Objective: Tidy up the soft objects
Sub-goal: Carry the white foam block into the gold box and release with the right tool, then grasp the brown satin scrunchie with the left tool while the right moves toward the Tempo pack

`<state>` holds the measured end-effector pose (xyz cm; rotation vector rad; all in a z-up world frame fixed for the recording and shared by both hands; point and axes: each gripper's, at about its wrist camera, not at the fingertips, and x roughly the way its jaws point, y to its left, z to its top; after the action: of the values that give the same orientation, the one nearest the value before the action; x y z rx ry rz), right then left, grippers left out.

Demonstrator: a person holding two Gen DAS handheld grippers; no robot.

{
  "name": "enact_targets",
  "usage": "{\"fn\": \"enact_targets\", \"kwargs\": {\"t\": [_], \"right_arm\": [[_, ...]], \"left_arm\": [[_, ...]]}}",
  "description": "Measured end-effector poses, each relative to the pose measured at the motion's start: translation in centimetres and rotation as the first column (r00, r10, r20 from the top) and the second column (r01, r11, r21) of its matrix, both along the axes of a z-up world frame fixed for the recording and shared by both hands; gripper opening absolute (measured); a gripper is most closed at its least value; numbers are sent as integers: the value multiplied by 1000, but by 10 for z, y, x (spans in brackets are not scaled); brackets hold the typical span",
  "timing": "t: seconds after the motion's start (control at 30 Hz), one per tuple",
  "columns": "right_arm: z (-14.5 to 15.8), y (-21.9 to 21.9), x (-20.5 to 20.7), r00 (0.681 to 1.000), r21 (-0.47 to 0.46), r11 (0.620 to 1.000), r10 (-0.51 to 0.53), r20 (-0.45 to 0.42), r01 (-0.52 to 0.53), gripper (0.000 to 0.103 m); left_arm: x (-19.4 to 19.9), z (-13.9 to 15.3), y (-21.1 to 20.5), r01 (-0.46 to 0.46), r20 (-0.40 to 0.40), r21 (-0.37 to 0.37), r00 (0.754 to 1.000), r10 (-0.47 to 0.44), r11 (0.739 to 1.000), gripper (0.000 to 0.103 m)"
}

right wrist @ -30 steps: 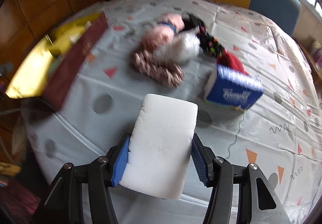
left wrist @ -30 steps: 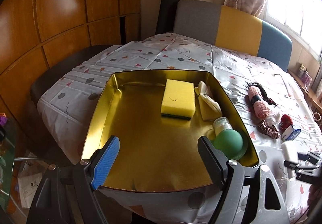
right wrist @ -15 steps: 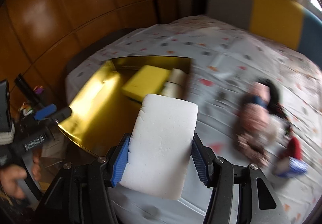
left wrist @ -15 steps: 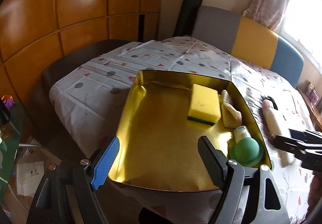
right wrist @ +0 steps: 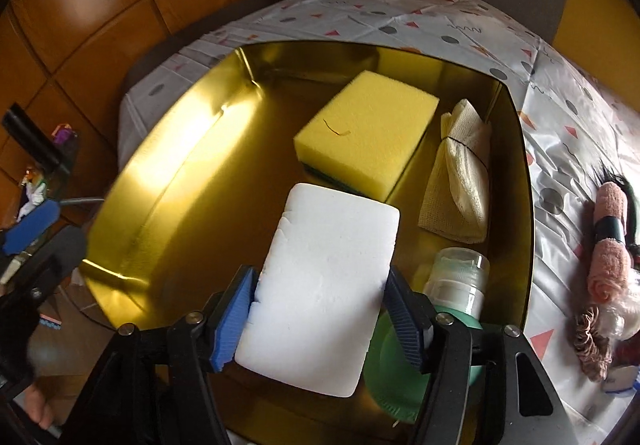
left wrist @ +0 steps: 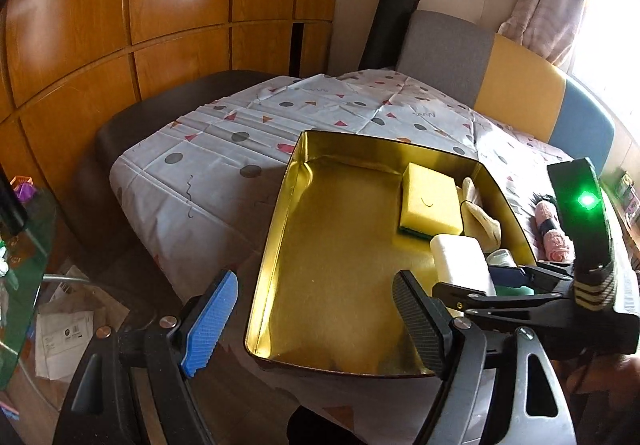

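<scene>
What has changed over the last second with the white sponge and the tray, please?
The right tool carried the white sponge from over the tablecloth to above the gold tray, and its jaws are now opening around it. The yellow sponge, folded cloth and open left tool stayed as they were.

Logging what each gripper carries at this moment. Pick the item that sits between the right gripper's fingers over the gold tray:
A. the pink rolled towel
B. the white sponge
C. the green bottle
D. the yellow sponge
B: the white sponge sits between the right gripper's blue pads as its jaws are opening, over the gold tray; the yellow sponge already lies in the tray.
</scene>
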<state>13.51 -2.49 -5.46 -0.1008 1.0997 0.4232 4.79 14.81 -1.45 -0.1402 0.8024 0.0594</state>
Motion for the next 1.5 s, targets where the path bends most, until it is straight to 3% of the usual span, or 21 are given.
{"fn": "enact_targets", "kwargs": {"t": [0.23, 0.43, 0.63, 1.07, 1.2, 1.33, 1.4, 1.5], "right_arm": [[17, -17, -16, 999, 73, 997, -13, 50, 9, 86], [38, -38, -31, 993, 121, 992, -52, 110, 38, 86], [53, -71, -48, 980, 114, 989, -109, 167, 90, 86], [71, -183, -80, 924, 112, 950, -309, 223, 291, 86], [77, -227, -92, 886, 104, 920, -392, 248, 378, 86], [81, -278, -105, 825, 107, 868, -495, 272, 485, 86], [80, -304, -112, 785, 114, 832, -551, 283, 543, 86], [73, -345, -123, 700, 144, 749, -658, 278, 647, 86]], "left_arm": [[-1, 4, -7, 21, 9, 16, 1000, -21, 1000, 81], [-5, 10, -15, 39, 22, 34, 999, -40, 999, 81], [-6, 14, -27, 67, 23, 47, 997, -68, 997, 81], [-8, 20, -66, 155, 25, 94, 987, -158, 983, 81], [-9, 23, -82, 195, 30, 104, 980, -199, 975, 81], [-7, 27, -101, 254, 23, 86, 966, -256, 964, 81], [-7, 29, -112, 294, 20, 62, 955, -296, 954, 81], [-6, 32, -130, 352, 19, 35, 935, -353, 935, 81]]}}
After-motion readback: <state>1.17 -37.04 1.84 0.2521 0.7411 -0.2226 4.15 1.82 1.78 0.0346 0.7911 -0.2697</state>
